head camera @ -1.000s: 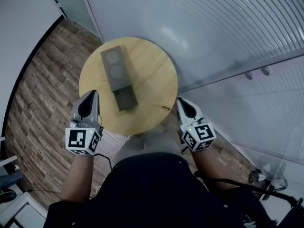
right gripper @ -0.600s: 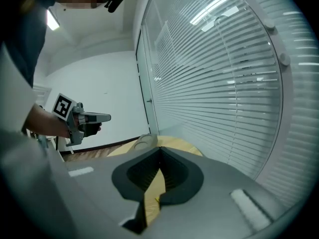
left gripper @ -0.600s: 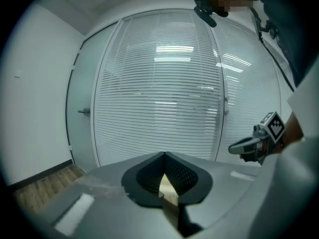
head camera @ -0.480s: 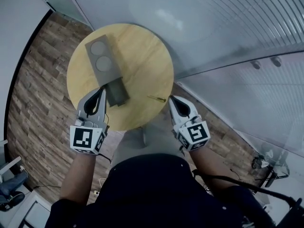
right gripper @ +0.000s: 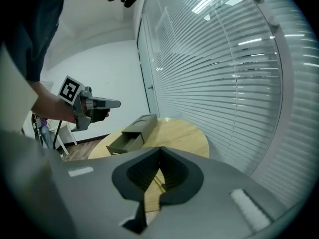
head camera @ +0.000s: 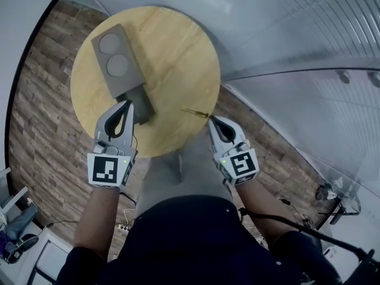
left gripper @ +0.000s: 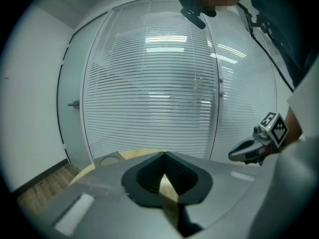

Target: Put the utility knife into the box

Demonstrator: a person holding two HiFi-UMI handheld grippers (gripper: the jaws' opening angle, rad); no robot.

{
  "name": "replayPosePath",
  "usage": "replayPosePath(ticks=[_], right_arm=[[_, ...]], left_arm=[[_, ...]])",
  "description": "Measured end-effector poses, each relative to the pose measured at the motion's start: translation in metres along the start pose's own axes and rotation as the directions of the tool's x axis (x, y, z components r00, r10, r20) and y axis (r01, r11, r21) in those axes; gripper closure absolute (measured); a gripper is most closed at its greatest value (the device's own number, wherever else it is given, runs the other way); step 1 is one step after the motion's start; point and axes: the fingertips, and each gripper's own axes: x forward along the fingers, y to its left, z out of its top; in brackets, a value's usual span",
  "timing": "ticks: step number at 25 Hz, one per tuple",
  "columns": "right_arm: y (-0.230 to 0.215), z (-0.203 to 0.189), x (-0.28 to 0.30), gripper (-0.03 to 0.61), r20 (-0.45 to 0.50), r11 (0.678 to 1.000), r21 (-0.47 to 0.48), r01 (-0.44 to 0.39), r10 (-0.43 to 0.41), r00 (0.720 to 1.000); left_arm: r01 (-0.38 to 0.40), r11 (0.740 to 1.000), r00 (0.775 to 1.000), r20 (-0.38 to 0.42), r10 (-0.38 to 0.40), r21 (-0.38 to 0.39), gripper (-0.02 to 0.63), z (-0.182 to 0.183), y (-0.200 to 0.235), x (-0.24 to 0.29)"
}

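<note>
While your left gripper hangs at lower left of the round table, jaws together on nothing, its tip is right by the open drawer of the grey box at upper left. The utility knife lies on the table near the lower right edge, outside the box. Your right gripper, jaws together and empty, is just lower right of the knife, not touching it

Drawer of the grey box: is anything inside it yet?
The open drawer shows only its bare bottom; the part behind its front wall is hidden. The knife lies on the table, outside the box.
</note>
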Motion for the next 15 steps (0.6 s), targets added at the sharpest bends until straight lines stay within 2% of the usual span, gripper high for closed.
replayPosePath(ticks=[7,10,13,15], right_arm=[[-0.010,-0.033,0.022,0.567,-0.048,0.997,-0.042,-0.063,0.061,0.997],[-0.008,-0.051,0.032,0.511,-0.079,0.989,-0.094,-0.115,0.107,0.991],[-0.009,-0.065,0.040,0.500,-0.119,0.989,-0.083,-0.123,0.112,0.987],[-0.010,-0.075,0.044,0.457,-0.143,0.986,-0.093,-0.135,0.121,0.982]], left_arm=[[-0.007,1.000,0.999,-0.033,0.006,-0.017,0.608,-0.022,-0.007,0.027],[0.009,1.000,0.999,-0.045,-0.009,-0.008,0.607,-0.026,-0.013,0.031],[0.001,1.000,0.998,-0.061,-0.002,-0.018,0.609,-0.028,-0.012,0.032],[-0.013,1.000,0.998,-0.068,0.012,-0.013,0.607,-0.030,-0.009,0.035]])
